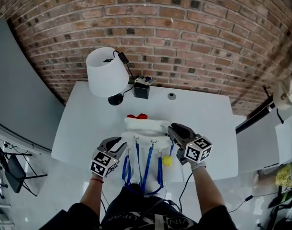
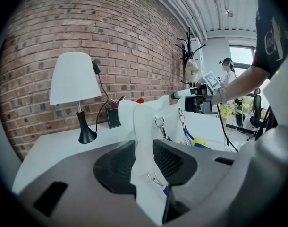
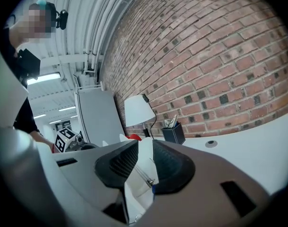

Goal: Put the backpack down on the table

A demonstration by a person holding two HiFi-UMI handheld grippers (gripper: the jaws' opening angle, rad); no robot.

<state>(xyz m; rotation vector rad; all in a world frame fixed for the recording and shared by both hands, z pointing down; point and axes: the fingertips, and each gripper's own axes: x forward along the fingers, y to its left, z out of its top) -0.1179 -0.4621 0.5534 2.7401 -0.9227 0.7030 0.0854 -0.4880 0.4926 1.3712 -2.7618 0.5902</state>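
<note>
A white backpack [image 1: 145, 143] with blue straps [image 1: 147, 164], metal clips and a red tip at its top hangs over the near edge of the white table [image 1: 88, 119]. My left gripper [image 1: 118, 148] is shut on the backpack's left side, white fabric [image 2: 143, 141] pinched between its jaws. My right gripper [image 1: 174, 134] is shut on the backpack's right side, fabric [image 3: 145, 167] filling the gap of its jaws. A small yellow ball [image 1: 167, 161] dangles near the right straps.
A white-shaded lamp [image 1: 106, 73] on a black base stands at the table's back left, with a dark pen holder [image 1: 141, 88] beside it. A small round disc [image 1: 171, 96] lies at the back. A brick wall [image 1: 184, 37] runs behind the table.
</note>
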